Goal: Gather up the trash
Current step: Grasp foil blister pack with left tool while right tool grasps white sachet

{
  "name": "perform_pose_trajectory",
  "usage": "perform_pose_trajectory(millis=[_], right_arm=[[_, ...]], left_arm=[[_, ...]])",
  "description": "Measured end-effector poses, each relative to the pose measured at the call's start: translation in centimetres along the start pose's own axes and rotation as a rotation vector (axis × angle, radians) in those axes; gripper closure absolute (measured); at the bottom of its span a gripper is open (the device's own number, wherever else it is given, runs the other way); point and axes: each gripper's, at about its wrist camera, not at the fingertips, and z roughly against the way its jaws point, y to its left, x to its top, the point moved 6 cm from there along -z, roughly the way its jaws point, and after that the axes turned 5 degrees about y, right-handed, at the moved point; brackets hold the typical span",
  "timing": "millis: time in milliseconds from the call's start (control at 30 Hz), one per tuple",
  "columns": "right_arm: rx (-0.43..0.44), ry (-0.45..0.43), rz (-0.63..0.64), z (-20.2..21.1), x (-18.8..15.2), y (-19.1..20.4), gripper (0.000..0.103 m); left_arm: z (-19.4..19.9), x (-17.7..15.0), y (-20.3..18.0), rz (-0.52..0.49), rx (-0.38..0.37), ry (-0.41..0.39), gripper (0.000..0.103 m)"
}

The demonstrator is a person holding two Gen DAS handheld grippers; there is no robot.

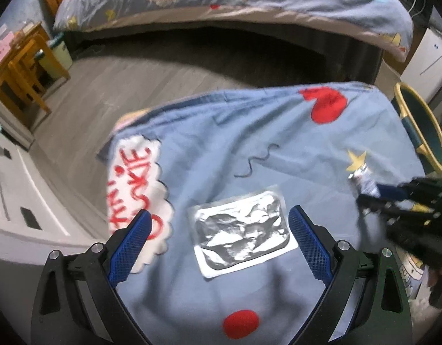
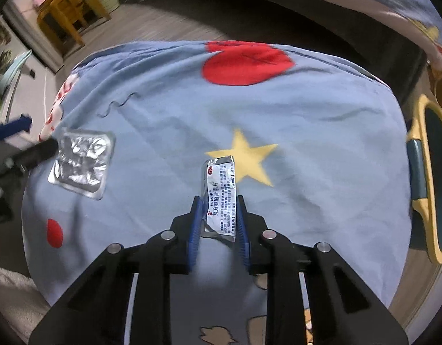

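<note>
Pinching a printed sachet (image 2: 221,198), the right claw (image 2: 218,201) hides its sides; left claw (image 1: 221,218) spread.

A crumpled silver foil blister sheet (image 1: 240,233) lies flat on the blue patterned cloth (image 1: 278,143), its clear rim showing around the foil. Well to its right, a narrow foil medicine strip (image 2: 220,198) with printed text stands tilted up, its top end overlapping a yellow star print (image 2: 246,155).

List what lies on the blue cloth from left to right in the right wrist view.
Red dot → foil blister pack → printed foil sachet, between the right hand-held gripper's fingers → yellow star.
</note>
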Motion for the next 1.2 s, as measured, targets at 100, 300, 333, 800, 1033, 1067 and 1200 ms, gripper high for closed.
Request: perform_pose_trajectory(millis=[100, 300, 333, 800, 1033, 1067, 1200], right_arm=[[0.004, -0.001, -0.05, 0.3, 0.1, -1.4, 0.08], [0.027, -0.02, -0.084, 0.9, 0.6, -2.5, 0.081], [0.028, -0.025, -0.077, 1.0, 0.7, -2.5, 0.081], [0.062, -0.069, -0.09, 3.0, 1.1, -3.0, 0.093], [0.093, -0.032, -0.098, 2.1, 0.8, -3.2, 0.099], [0.09, -0.018, -0.095, 1.7, 0.6, -3.1, 0.098], [0.027, 0.016, -0.078, 0.4, -0.1, -3.0, 0.06]], left_arm=[[-1.3, -0.3, -1.0, 0.013, -0.02, 0.033, 0.008], [-3.7, -0.9, -1.6, 0.051, 0.006, 0.094, 0.008], [-4.1, -0.9, -1.7, 0.05, 0.003, 0.107, 0.008], [-4.5, -0.7, -2.1, 0.038, 0.012, 0.128, 0.018], [-2.8, 0.2, -2.1, 0.013, 0.014, 0.064, 0.042], [-2.7, 0.2, -2.0, 0.012, 0.013, 0.062, 0.043], [-1.8, 0.8, -1.7, 0.008, 0.012, 0.029, 0.055]])
